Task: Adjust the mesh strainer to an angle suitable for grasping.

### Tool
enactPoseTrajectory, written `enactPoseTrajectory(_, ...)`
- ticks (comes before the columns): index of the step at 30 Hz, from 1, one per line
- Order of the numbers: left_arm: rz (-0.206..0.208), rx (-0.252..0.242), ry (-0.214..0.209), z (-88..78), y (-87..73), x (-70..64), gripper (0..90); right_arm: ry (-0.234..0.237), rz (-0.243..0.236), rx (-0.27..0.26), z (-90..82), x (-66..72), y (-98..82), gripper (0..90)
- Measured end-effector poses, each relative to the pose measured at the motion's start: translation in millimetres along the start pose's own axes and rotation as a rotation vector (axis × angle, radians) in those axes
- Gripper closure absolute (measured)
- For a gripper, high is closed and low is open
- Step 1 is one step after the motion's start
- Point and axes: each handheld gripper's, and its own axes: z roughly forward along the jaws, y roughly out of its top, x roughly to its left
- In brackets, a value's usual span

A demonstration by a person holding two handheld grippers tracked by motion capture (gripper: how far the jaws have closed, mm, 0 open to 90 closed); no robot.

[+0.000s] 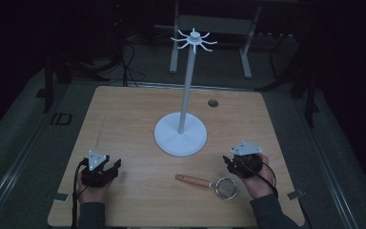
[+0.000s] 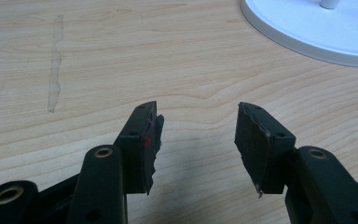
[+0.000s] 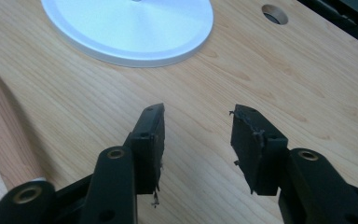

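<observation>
Just to the left of my right gripper (image 1: pixel 231 164), and slightly nearer the person, a small round metal mesh strainer with a wooden handle (image 1: pixel 208 183) lies flat on the light wooden table (image 1: pixel 124 119). Its mesh bowl sits beside the hand that carries this gripper, and its handle points away from it toward my left gripper (image 1: pixel 110 168). In the right gripper view the wooden handle (image 3: pixel 2 140) runs along the left edge, beside the left jaw; I cannot tell whether it touches. My right gripper's (image 3: pixel 196 116) jaws stand apart with bare table between them and grip nothing.

Ahead of both grippers, a white stand made of a round flat base, a slim upright pole and a crown of curved hooks (image 1: pixel 181 136) rests near the table's middle. Its base (image 3: pixel 128 28) appears at the top of the right gripper view, and to the right of it a small round hole in the tabletop (image 3: pixel 274 14).

My left gripper (image 2: pixel 198 114) sits low over the table, well apart from the strainer. Its jaws are likewise spread with only wood grain between them. The stand's base (image 2: pixel 317 30) lies ahead and to its right, and a pale streak on the wood (image 2: pixel 55 60) ahead and to its left.
</observation>
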Motion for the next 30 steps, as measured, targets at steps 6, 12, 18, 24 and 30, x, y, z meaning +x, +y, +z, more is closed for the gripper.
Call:
enactPoseTrajectory(6,-0.003,0.004,0.000,0.0,0.1,0.5,49.3,0.024,-0.055,0.045,1.8,2.4,11.3,50.9)
enactPoseTrajectory(12,-0.004,0.003,0.000,-0.1,0.1,0.7,49.3,0.050,-0.115,0.073,3.8,8.4,21.3,49.6)
enactPoseTrajectory(18,-0.003,0.007,0.001,0.0,-0.1,0.2,49.3,0.087,-0.144,0.090,6.9,12.5,28.3,51.4)
enactPoseTrajectory(24,-0.004,0.008,0.000,0.0,-0.2,0.2,49.4,0.131,-0.146,0.105,10.8,15.7,33.2,50.8)
enactPoseTrajectory(30,-0.006,0.008,0.003,0.2,-0.5,0.5,49.3,0.167,-0.120,0.120,15.1,16.7,35.9,50.6)
